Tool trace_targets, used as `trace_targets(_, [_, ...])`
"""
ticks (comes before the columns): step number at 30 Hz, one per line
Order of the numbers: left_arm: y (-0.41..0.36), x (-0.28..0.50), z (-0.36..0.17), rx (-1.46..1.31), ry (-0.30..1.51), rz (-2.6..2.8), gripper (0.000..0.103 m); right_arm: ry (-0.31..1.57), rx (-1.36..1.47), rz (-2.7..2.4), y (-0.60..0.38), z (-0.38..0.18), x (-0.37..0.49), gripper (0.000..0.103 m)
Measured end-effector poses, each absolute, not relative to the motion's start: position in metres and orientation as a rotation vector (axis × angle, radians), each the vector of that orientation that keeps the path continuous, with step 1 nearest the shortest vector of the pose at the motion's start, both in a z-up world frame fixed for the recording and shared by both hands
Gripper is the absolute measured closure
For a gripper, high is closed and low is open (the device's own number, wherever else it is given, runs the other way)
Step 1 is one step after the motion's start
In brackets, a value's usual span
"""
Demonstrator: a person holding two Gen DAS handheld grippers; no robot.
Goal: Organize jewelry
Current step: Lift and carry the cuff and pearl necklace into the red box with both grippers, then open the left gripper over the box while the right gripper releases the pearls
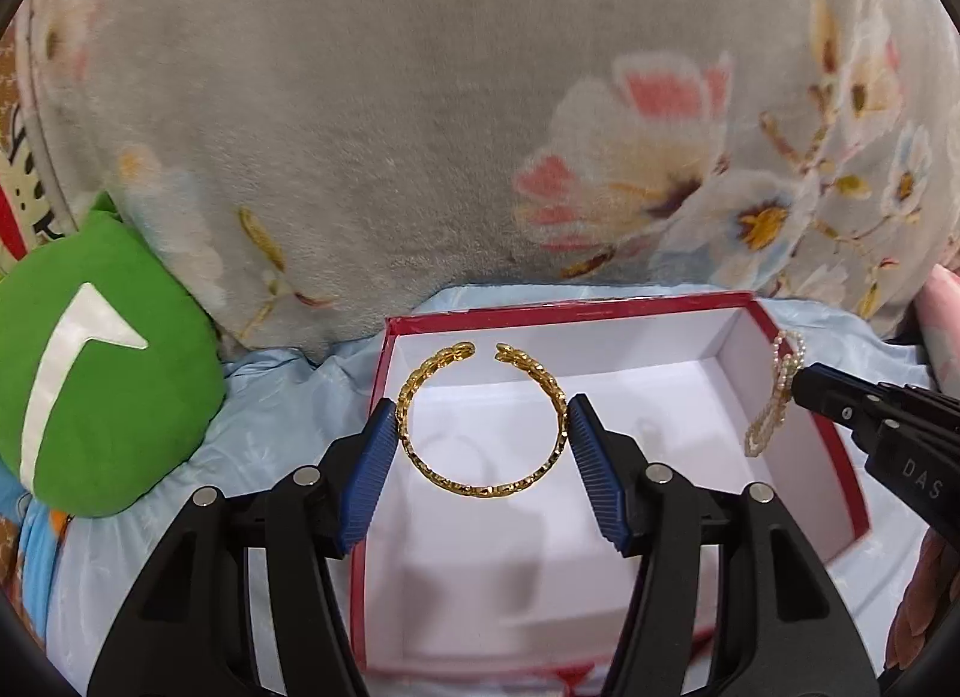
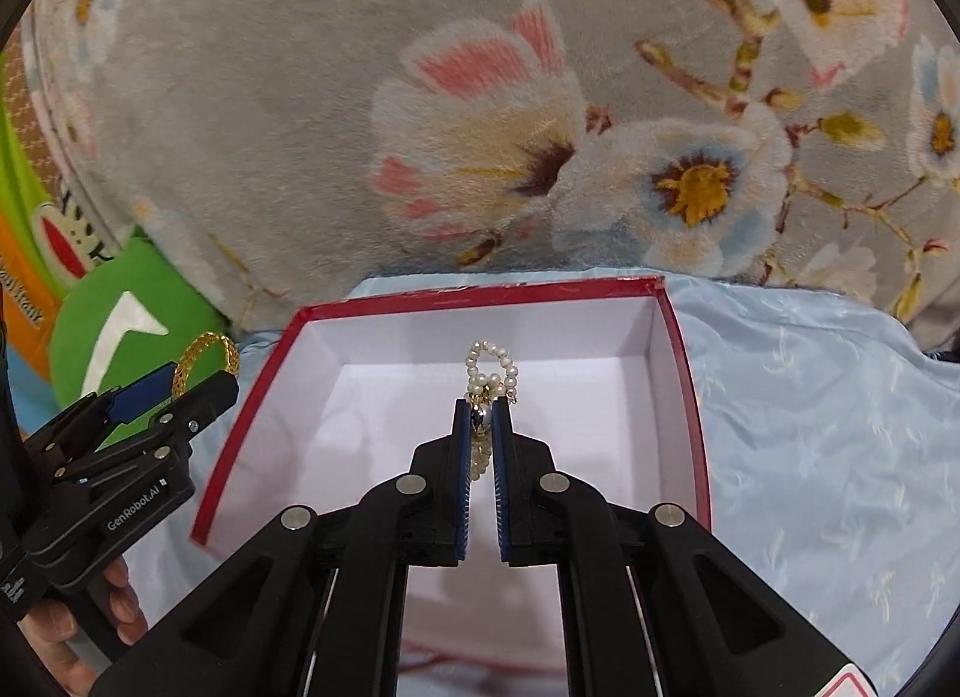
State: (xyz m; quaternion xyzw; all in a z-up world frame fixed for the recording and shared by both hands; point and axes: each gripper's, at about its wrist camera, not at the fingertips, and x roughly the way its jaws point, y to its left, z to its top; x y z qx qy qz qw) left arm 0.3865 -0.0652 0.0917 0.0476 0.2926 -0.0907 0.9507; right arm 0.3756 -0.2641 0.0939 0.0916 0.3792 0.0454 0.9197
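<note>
My left gripper (image 1: 482,427) is shut on a gold open bangle (image 1: 480,484), its blue pads (image 1: 379,457) pressing on the ring's two sides. The bangle hangs above the open red box (image 1: 372,427) with a white inside. In the right wrist view the same bangle (image 2: 207,358) and left gripper (image 2: 174,391) show at the box's left edge. My right gripper (image 2: 483,415) is shut on a pearl bracelet (image 2: 491,364), whose loop sticks up past the tips over the box (image 2: 252,397). From the left wrist view the pearls (image 1: 774,391) dangle from the right gripper (image 1: 804,382) over the box's right wall.
The box rests on a pale blue sheet (image 2: 810,427). A grey floral blanket (image 1: 420,96) rises right behind it. A green plush cushion (image 1: 102,373) lies to the left. A hand (image 2: 90,619) holds the left gripper's handle.
</note>
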Motion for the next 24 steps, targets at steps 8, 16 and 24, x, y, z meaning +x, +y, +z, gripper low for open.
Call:
trace_targets(8, [-0.090,0.464,0.058,0.148,0.722,-0.176,0.047,0.914,0.223,0.061,-0.275,0.051,0.450,0.097])
trace_targets(16, [-0.094,0.502,0.029,0.083,0.857,-0.152,0.034,0.944,0.148,0.027,-0.269,0.036,0.465,0.083])
trace_targets(24, [-0.077,0.475,0.055,0.056,0.730,-0.107,0.019,0.859,0.139,0.033,-0.275,0.061,0.430,0.079])
